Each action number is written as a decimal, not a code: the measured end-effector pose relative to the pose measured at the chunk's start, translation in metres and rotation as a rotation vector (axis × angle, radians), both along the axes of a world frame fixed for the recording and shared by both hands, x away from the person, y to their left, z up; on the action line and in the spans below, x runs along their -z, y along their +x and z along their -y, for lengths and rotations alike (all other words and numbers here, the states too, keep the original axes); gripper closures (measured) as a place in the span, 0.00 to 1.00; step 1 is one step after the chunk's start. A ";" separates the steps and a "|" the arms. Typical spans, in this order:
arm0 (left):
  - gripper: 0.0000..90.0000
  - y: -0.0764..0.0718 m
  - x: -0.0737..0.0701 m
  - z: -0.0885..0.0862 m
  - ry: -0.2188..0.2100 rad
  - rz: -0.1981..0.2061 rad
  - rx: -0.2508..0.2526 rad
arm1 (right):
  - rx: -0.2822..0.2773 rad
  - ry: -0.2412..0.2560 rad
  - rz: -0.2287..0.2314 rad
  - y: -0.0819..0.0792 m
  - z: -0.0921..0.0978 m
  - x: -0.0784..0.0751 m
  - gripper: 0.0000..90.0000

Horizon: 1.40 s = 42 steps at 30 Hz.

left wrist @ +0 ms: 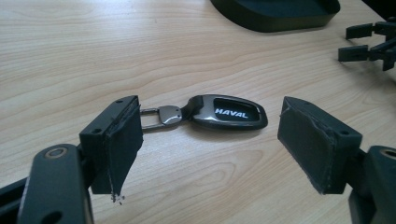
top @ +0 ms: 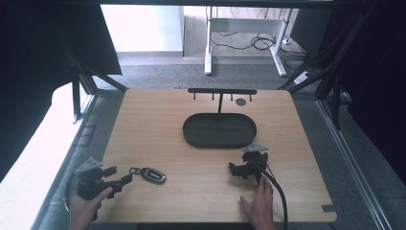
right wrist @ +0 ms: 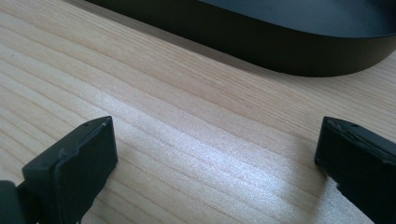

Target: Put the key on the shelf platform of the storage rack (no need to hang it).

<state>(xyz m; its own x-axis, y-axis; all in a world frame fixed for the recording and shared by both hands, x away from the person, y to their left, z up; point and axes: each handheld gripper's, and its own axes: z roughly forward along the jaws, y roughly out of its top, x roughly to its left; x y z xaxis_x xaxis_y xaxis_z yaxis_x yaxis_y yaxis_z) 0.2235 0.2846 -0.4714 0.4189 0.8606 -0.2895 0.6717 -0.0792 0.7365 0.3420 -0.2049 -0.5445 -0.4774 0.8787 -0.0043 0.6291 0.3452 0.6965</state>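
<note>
A dark car key fob (top: pixel 152 174) with a metal ring lies on the wooden table near its front left. In the left gripper view the fob (left wrist: pixel 229 112) reads HAVAL and lies flat just beyond the jaws. My left gripper (top: pixel 119 174) is held in a hand at the table's front left corner. It (left wrist: pixel 210 149) is open, aimed at the fob and not touching it. My right gripper (top: pixel 236 170) rests on the table in front of the black oval tray (top: pixel 219 140), with a hand behind it. It (right wrist: pixel 219 158) is open over bare wood.
A black bar with small hooks (top: pixel 221 91) stands on a post behind the tray. A small dark disc (top: pixel 241 101) lies at the back edge. The tray wall (right wrist: pixel 280 46) rises close ahead of the right gripper. Bare wood (top: pixel 191 191) lies between the two grippers.
</note>
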 end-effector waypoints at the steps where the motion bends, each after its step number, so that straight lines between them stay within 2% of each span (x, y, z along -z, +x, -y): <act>1: 0.25 -0.001 0.000 -0.001 -0.001 -0.001 -0.002 | 0.000 0.000 0.000 0.000 0.000 0.000 0.00; 9: 0.25 0.001 0.008 -0.010 0.001 -0.016 -0.032 | 0.007 -0.002 -0.009 -0.002 -0.007 -0.001 0.01; 11: 0.25 0.001 0.008 -0.009 0.002 -0.015 -0.027 | 0.005 -0.019 -0.034 -0.004 -0.008 -0.007 0.14; 13: 0.25 0.001 0.008 -0.007 0.005 -0.015 -0.019 | -0.014 -0.035 -0.026 -0.010 -0.007 -0.011 0.15; 16: 0.25 0.000 0.007 -0.005 0.007 -0.014 -0.010 | -0.039 -0.009 -0.011 -0.018 -0.001 -0.019 0.17; 21: 0.25 0.001 0.009 -0.004 0.007 -0.014 -0.004 | -0.061 0.016 0.059 -0.031 0.013 -0.034 0.22; 27: 0.25 0.001 0.009 -0.003 0.010 -0.016 -0.005 | -0.065 0.037 0.077 -0.035 0.026 -0.043 0.24; 32: 0.25 0.002 0.011 -0.002 0.021 -0.022 -0.007 | -0.079 0.060 0.072 -0.038 0.033 -0.051 0.26; 37: 0.25 0.002 0.011 -0.001 0.022 -0.025 -0.007 | -0.109 0.077 0.058 -0.040 0.033 -0.058 0.28; 42: 0.25 0.002 0.011 0.000 0.024 -0.024 -0.012 | -0.145 0.075 0.066 -0.043 0.028 -0.069 0.28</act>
